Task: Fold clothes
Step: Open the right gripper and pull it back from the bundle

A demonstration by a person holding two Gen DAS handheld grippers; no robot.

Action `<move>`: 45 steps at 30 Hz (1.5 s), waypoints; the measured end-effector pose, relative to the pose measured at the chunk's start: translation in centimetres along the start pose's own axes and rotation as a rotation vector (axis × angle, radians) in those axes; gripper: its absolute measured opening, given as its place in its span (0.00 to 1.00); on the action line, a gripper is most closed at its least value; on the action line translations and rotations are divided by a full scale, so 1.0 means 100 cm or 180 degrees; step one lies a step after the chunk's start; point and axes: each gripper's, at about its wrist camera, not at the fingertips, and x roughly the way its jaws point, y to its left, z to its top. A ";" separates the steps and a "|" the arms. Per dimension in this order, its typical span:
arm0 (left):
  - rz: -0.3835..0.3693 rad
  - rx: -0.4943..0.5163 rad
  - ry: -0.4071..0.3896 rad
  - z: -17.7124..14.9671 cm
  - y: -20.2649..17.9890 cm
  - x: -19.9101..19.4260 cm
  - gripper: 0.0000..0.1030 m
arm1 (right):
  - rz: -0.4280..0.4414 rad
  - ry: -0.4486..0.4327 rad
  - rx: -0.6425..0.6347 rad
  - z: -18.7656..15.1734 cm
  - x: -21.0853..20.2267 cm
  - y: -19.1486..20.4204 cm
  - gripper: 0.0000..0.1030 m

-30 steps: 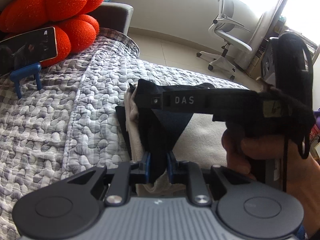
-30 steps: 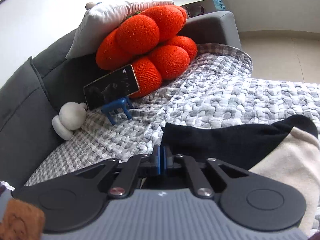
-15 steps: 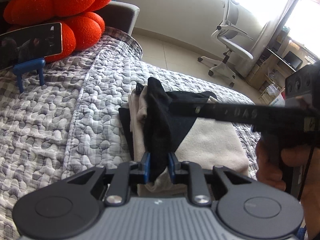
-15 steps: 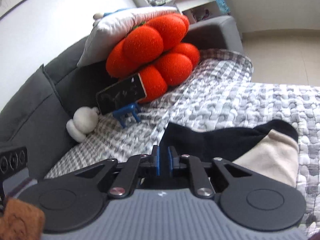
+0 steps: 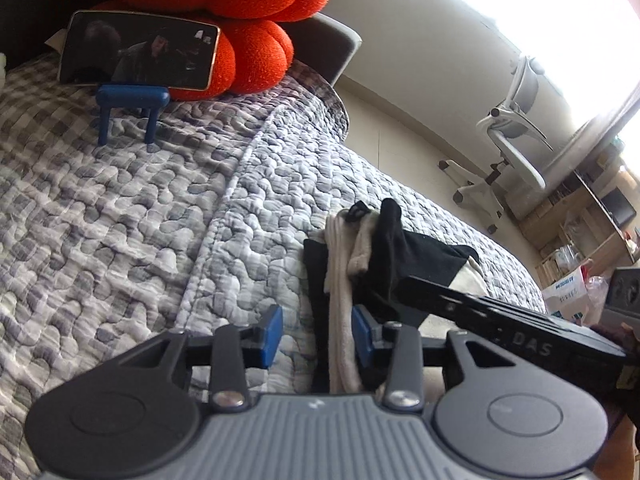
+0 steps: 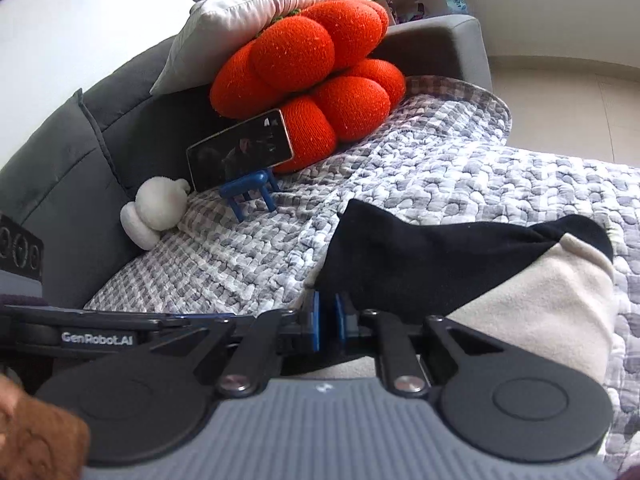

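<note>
The left gripper (image 5: pixel 316 334) has just been opening; its blue fingers (image 5: pixel 270 334) stand apart around the folded cream-and-black garment's (image 5: pixel 340 280) edge. The right gripper (image 6: pixel 325 320) is nearly closed, empty, beside the garment lying on the quilted sofa cover (image 5: pixel 140 220). Behind sits an orange cushion (image 6: pixel 316 76).

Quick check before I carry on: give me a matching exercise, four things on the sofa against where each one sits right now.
Things:
1. Black-and-cream folded garment
2. Dark-screened phone
3. Orange segmented plush cushion
4. Small white plush toy

Places:
A. Against the grey sofa backrest, left of the phone
B. Propped on the little blue stand
C. Flat on the grey quilted cover, in front of both tongs
D. Behind the phone, under a white pillow

Pairs: 1-C, 2-B, 3-D, 4-A
</note>
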 end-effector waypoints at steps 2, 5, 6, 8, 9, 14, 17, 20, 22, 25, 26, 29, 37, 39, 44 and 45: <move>-0.0013 -0.0072 -0.0026 0.001 0.003 0.000 0.40 | -0.0036 -0.0008 0.0008 -0.001 -0.010 -0.001 0.15; -0.0067 -0.0067 -0.0055 0.000 -0.002 0.001 0.47 | -0.0187 0.0019 0.0028 -0.006 -0.021 -0.005 0.15; -0.0071 -0.0054 -0.0059 0.000 -0.004 0.002 0.50 | -0.0263 0.0020 0.0063 -0.007 -0.024 -0.009 0.15; -0.0064 -0.0014 -0.0069 0.000 -0.009 0.004 0.54 | -0.0393 0.0009 0.0139 -0.008 -0.030 -0.017 0.15; -0.0053 0.0000 -0.0076 0.000 -0.011 0.005 0.56 | -0.0439 -0.0016 0.0177 -0.008 -0.035 -0.021 0.15; -0.0047 0.0042 -0.0088 0.001 -0.017 0.011 0.58 | -0.0556 -0.0084 0.0271 -0.008 -0.051 -0.034 0.17; -0.0040 0.0094 -0.0088 0.000 -0.023 0.013 0.58 | -0.0629 -0.0052 0.0284 -0.010 -0.053 -0.038 0.17; 0.0012 0.0191 -0.0051 -0.002 -0.030 0.018 0.59 | -0.0660 -0.0032 0.0316 -0.012 -0.056 -0.042 0.17; 0.0123 0.0272 0.0028 -0.004 -0.034 0.025 0.59 | -0.0664 0.0012 0.0336 -0.013 -0.056 -0.044 0.18; 0.0267 0.0358 0.0154 -0.007 -0.036 0.036 0.59 | -0.0678 0.0074 0.0344 -0.015 -0.054 -0.045 0.16; 0.0264 0.0355 0.0159 -0.007 -0.036 0.037 0.58 | -0.0684 0.0080 0.0354 -0.015 -0.054 -0.046 0.16; 0.0267 0.0371 0.0165 -0.008 -0.036 0.039 0.58 | -0.0686 0.0020 0.0398 -0.014 -0.059 -0.048 0.18; 0.0243 0.0288 0.0190 -0.007 -0.034 0.040 0.58 | -0.0642 -0.0049 0.0586 -0.017 -0.078 -0.063 0.30; 0.0260 0.0298 0.0185 -0.008 -0.035 0.040 0.58 | -0.0676 -0.0072 0.0626 -0.018 -0.082 -0.065 0.37; 0.0269 0.0281 0.0185 -0.007 -0.035 0.041 0.58 | -0.0663 -0.0025 0.0813 -0.021 -0.087 -0.075 0.41; 0.0267 0.0270 0.0187 -0.007 -0.034 0.041 0.58 | -0.0653 -0.0006 0.0858 -0.022 -0.087 -0.078 0.43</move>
